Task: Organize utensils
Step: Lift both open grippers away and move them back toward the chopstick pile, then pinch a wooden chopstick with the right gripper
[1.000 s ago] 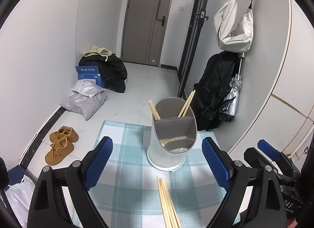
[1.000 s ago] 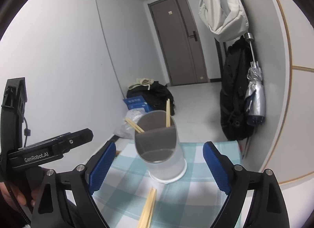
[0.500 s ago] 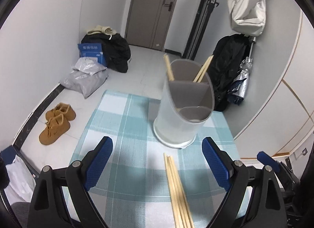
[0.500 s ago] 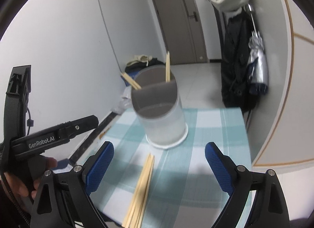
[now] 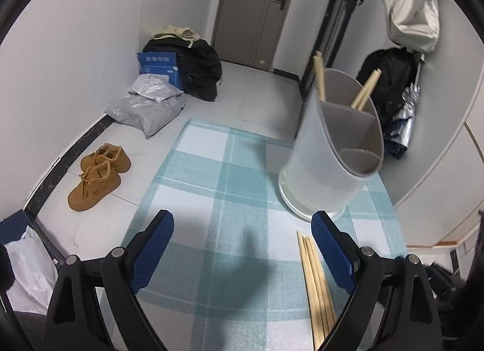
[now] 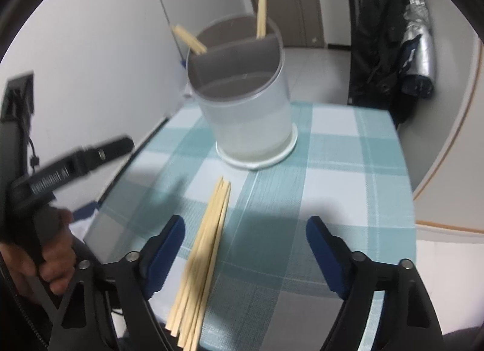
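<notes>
Right gripper [image 6: 245,245] is closing, wide, over loose chopsticks [image 6: 202,257] near the holder [image 6: 245,103]. Left gripper [image 5: 242,248] gapes empty. A partial pinch could scatter that bundle.

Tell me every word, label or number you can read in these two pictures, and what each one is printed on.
"GenRobot.AI": white lettering on the black body of the left tool, blurred here, so only roughly legible.
White characters across the top of the blue box on the floor: too small to read.
Printed labels on the grey parcel bags: too small to read.
Pale sticker on the door: nothing legible.
</notes>
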`<state>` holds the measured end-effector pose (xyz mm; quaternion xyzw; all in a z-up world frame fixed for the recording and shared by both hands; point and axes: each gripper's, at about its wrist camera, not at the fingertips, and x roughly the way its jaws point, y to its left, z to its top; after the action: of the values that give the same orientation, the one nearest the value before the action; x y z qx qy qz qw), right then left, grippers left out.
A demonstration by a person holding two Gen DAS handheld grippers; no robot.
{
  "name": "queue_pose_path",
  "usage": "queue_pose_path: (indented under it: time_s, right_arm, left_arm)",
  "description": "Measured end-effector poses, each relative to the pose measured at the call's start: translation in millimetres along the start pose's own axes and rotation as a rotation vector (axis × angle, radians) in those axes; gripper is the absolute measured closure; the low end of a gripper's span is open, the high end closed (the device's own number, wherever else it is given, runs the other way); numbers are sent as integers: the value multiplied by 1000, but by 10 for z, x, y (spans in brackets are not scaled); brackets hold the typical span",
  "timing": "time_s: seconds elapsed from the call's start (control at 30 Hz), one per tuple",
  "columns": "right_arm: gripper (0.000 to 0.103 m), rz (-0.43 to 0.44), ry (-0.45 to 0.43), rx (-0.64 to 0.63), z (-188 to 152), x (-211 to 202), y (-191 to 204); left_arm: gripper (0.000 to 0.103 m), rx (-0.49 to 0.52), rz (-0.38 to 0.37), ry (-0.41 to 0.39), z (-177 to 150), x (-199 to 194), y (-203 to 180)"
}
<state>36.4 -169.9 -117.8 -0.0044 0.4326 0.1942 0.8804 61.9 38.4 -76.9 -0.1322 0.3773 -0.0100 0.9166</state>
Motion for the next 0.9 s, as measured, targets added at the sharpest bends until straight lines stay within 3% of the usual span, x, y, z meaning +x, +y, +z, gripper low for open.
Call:
queue_pose_path:
  time_s: [0.13,0.27,0.4,0.7,0.8,0.9]
  right_arm:
    - [31,-25,83,-45,31,231,77]
    - [54,-65,185,-91,58,484,138]
    - [61,-71,246,-114,32,628,191]
    - [66,-87,279,-173,19,686,346]
    - [75,-85,282,-187,49,715,389]
    - [93,-71,288,-208,75,727,434]
  left_arm:
    - [14,-81,-21,24,76,40,155]
    - [14,-142,-17,48,129,110,282]
    - [14,-161,-6,36,156,92,351]
    - [14,-213,-22,67,158,121,429]
    - [14,-210,-21,71,157,117,423]
    - [14,-221,-33,82,155,116,437]
